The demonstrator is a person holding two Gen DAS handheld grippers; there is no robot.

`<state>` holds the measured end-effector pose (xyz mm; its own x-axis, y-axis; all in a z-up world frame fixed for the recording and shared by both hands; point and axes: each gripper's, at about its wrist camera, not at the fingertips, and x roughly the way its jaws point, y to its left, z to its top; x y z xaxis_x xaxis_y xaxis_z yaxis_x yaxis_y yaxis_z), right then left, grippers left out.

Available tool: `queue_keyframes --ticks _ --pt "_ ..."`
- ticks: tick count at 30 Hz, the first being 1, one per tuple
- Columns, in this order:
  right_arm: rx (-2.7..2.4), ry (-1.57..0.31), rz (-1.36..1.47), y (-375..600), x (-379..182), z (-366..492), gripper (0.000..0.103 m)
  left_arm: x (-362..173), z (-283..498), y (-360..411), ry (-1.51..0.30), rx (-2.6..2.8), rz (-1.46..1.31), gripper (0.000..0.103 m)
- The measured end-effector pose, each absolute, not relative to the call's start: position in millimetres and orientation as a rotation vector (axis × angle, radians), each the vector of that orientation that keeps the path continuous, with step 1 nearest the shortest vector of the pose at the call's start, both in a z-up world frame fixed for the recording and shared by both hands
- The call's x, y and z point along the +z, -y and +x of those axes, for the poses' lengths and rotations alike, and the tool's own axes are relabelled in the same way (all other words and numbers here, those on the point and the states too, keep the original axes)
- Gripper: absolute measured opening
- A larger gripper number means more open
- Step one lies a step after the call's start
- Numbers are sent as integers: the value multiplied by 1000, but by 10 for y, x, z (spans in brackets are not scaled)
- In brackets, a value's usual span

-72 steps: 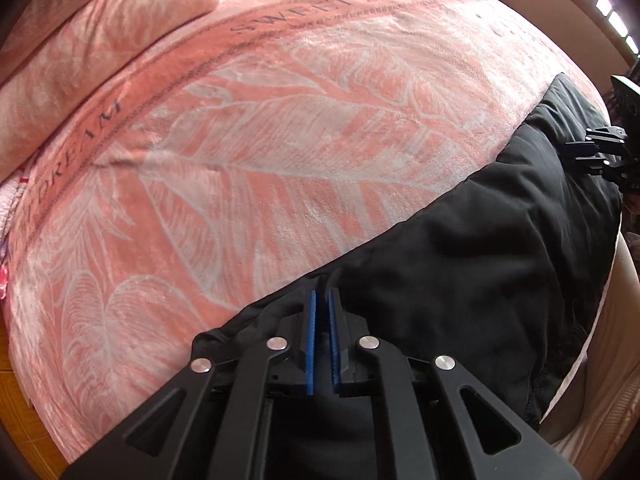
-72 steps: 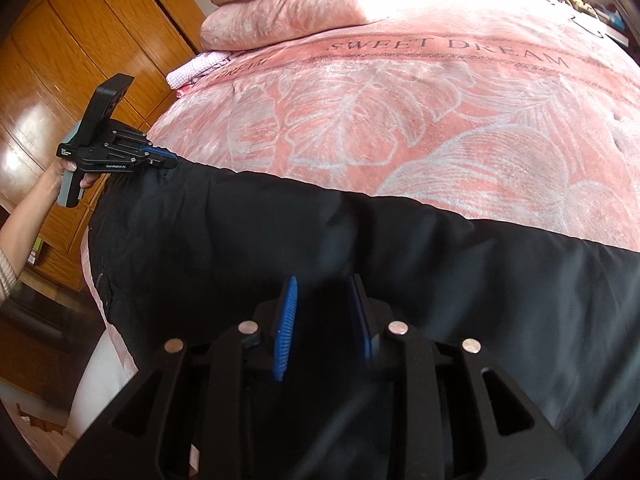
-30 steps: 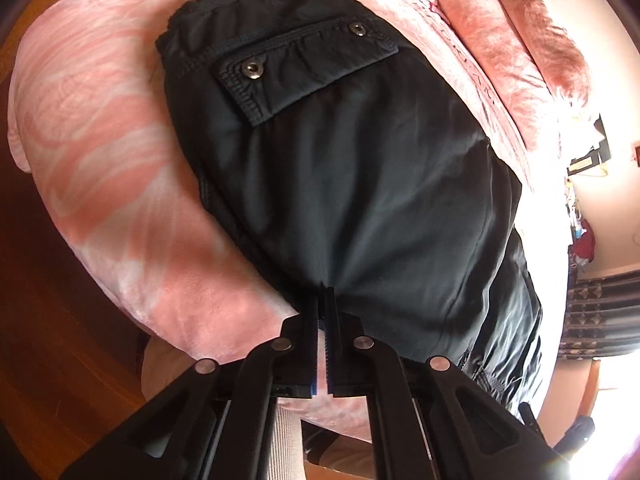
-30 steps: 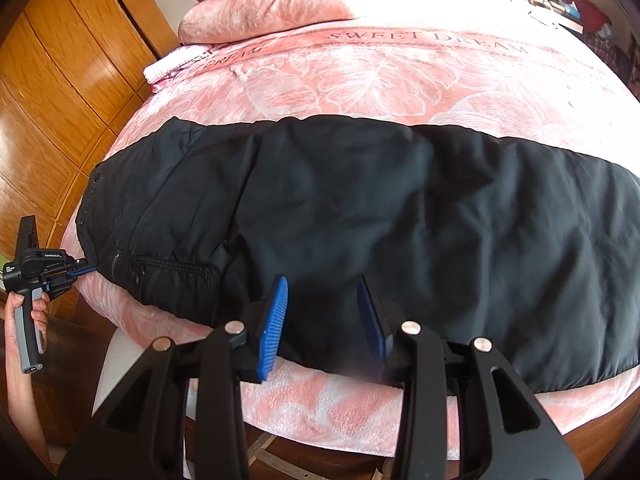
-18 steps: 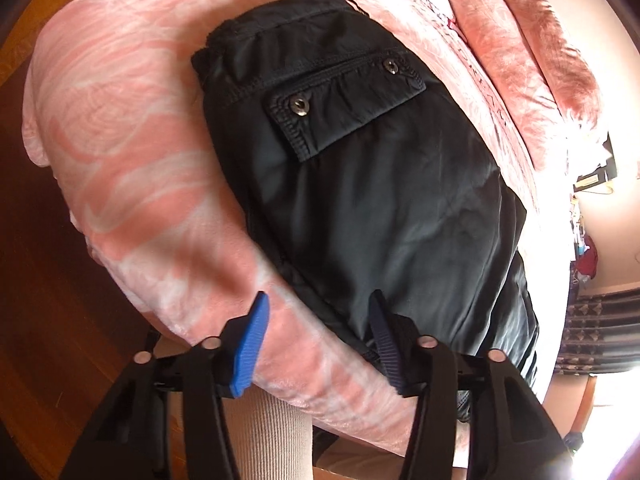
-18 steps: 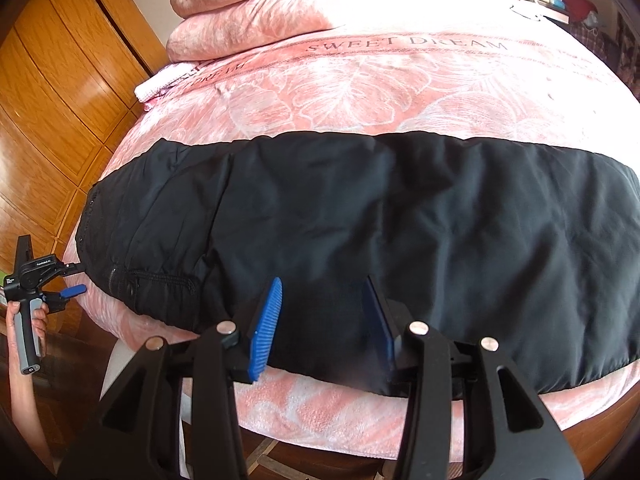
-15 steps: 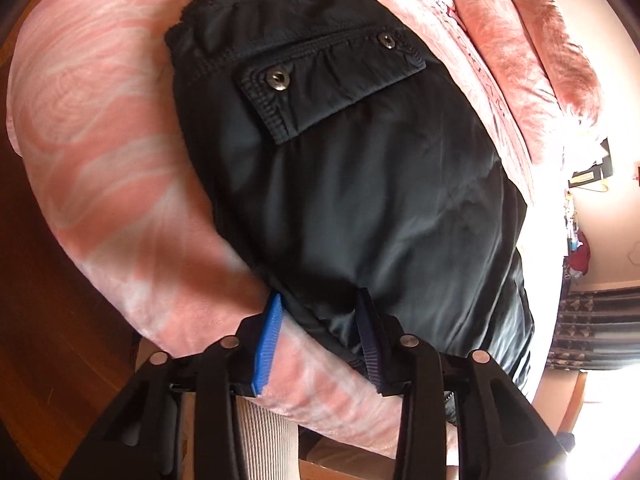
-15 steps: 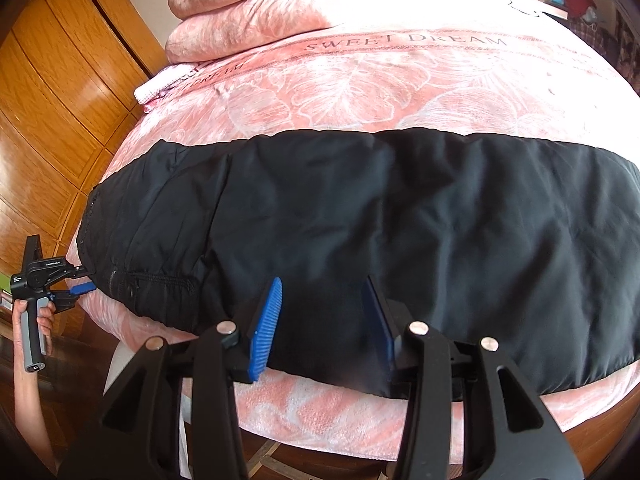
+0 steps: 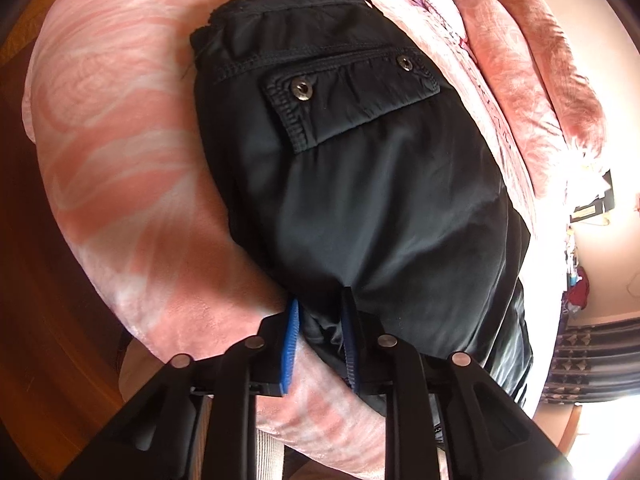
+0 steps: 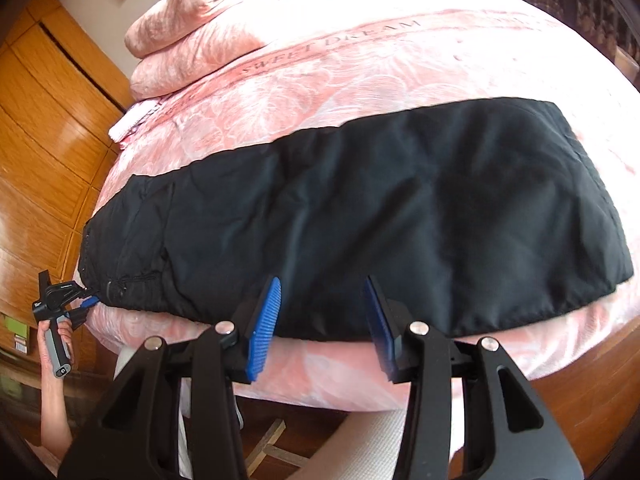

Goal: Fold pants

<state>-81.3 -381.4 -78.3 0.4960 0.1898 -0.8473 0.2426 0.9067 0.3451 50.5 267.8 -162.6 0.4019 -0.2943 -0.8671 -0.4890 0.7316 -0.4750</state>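
Black nylon pants (image 10: 360, 216) laid lengthwise along near edge of pink leaf-print bed blanket (image 10: 360, 80).
Left tool (image 9: 320, 336) is seen closing around the waist-end near hem; right tool (image 10: 324, 320) held open, empty, above mid-leg edge.

— Where's your left gripper (image 9: 320, 340)?
— Angled steeply down, its fingers (image 9: 290, 344) closing around a fold of the pants (image 9: 380, 184); my left hand (image 10: 56, 340) grips its handle.
— And the right gripper (image 10: 322, 320)?
— Also angled down, fingers apart, holding nothing.
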Motion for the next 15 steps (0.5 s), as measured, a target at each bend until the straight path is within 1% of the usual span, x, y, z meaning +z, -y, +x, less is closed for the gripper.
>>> queue_keyframes --ticks 1,3,4,5,6,10,11,13,15 --pt "-45 -1069 476 3900 -818 -867 45 -1620 522 -2651 -1191 134 -781 34" --pt "-60 -1087 534 4051 -908 -958 45 -1603 573 -2577 -1191 112 -767 54" --pt "-66 -1091 575 4125 -958 -995 45 -1592 595 -2566 -1195 103 -749 60" --pt "-62 -1087 617 4185 -997 -1035 45 -1581 636 -2521 -1200 94 -730 69" --pt "-52 -1079 660 4234 -1033 -1067 43 -1572 678 -2476 -1208 96 -711 75" --pt "-43 -1059 773 4379 -1110 -1207 44 -1559 771 -2360 -1231 156 -678 80" --pt "-52 -1055 781 4406 -1109 -1257 50 -1556 782 -2353 -1234 161 -682 80" --pt "-104 -1057 784 4477 -1114 -1356 60 -1559 793 -2369 -1238 153 -696 80" --pt "-118 -1034 809 4592 -1116 -1433 60 -1562 803 -2393 -1242 137 -711 80"
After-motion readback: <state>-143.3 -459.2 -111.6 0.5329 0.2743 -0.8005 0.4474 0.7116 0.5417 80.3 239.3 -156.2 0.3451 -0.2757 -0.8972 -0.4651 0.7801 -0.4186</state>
